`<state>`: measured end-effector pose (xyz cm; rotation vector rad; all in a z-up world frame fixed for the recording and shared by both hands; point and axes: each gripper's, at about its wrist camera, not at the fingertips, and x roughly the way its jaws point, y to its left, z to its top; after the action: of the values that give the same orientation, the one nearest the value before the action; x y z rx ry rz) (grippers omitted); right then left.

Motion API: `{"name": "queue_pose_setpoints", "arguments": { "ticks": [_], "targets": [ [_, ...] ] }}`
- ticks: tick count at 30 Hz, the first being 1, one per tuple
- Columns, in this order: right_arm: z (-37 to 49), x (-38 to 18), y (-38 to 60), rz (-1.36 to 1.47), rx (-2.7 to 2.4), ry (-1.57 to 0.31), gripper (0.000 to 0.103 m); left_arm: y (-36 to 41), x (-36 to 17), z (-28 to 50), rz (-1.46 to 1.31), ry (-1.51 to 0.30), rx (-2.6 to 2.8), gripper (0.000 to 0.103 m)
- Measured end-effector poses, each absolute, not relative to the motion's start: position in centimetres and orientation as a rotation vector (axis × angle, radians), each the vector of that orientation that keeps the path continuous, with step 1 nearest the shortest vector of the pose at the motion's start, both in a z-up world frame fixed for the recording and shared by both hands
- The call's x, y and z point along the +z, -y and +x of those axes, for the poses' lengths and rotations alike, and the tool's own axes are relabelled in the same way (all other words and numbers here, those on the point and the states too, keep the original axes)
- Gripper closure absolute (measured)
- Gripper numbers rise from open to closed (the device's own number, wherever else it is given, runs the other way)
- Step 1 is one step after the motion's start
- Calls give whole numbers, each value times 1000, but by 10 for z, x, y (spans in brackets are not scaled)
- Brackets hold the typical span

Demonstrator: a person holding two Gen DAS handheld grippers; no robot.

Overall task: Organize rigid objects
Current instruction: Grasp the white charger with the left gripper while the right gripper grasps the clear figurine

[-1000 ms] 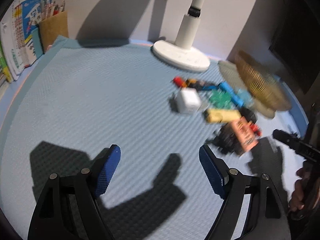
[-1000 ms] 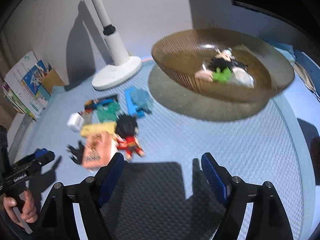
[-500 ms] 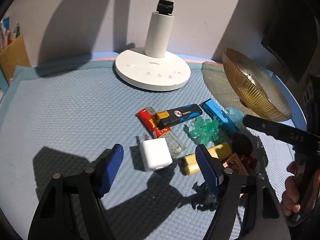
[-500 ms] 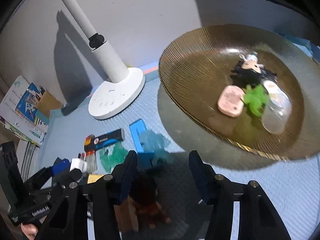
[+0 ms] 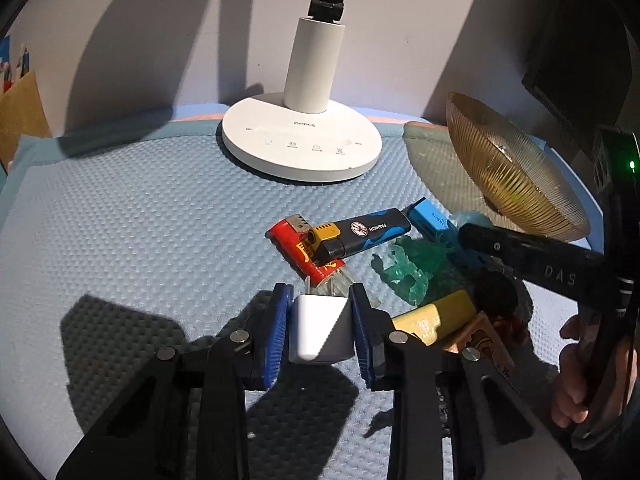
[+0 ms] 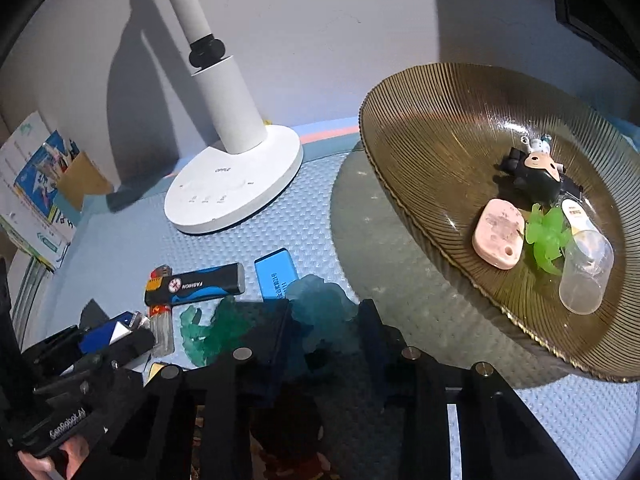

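A pale blue dimpled mat covers the table, with a white lamp base standing at its far edge against the wall. To the right sits a ribbed amber glass bowl; inside it lie a black-and-pink figure, a pink oval tag, a bright green toy and a clear plastic cup.

Between lamp and bowl a pile of small things rests on the mat: a blue box, a black-and-blue lighter lying across a red lighter, a translucent green figure, a pale blue-green figure, a yellow block and a dark-haired doll.

The left gripper has just been closing, and its blue pads now press both sides of a white charger cube at the near edge of the pile. The right gripper has also just been closing, its jaws narrow around the pale blue-green figure; shadow hides whether the pads actually touch it. A hand grips the right gripper's handle.
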<state>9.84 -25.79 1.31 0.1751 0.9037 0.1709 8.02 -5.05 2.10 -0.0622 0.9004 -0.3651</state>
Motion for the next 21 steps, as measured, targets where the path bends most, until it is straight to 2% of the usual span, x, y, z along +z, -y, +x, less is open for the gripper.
{"name": "queue_pose_setpoints", "arguments": {
  "ticks": [5,10,15,21],
  "targets": [
    [80,24,266,210,188,-881,73,41,29,67,-79,-883,-353,76],
    [24,32,283,236,210,-844,73,26,41,30,-101,-843,-360,76],
    [-34,18,307,127,157,-872,73,15,32,-5,-120,-866,-339,76],
    [-68,3,326,135,191,-893,72,12,18,-16,-192,-914,-339,76]
  ]
}}
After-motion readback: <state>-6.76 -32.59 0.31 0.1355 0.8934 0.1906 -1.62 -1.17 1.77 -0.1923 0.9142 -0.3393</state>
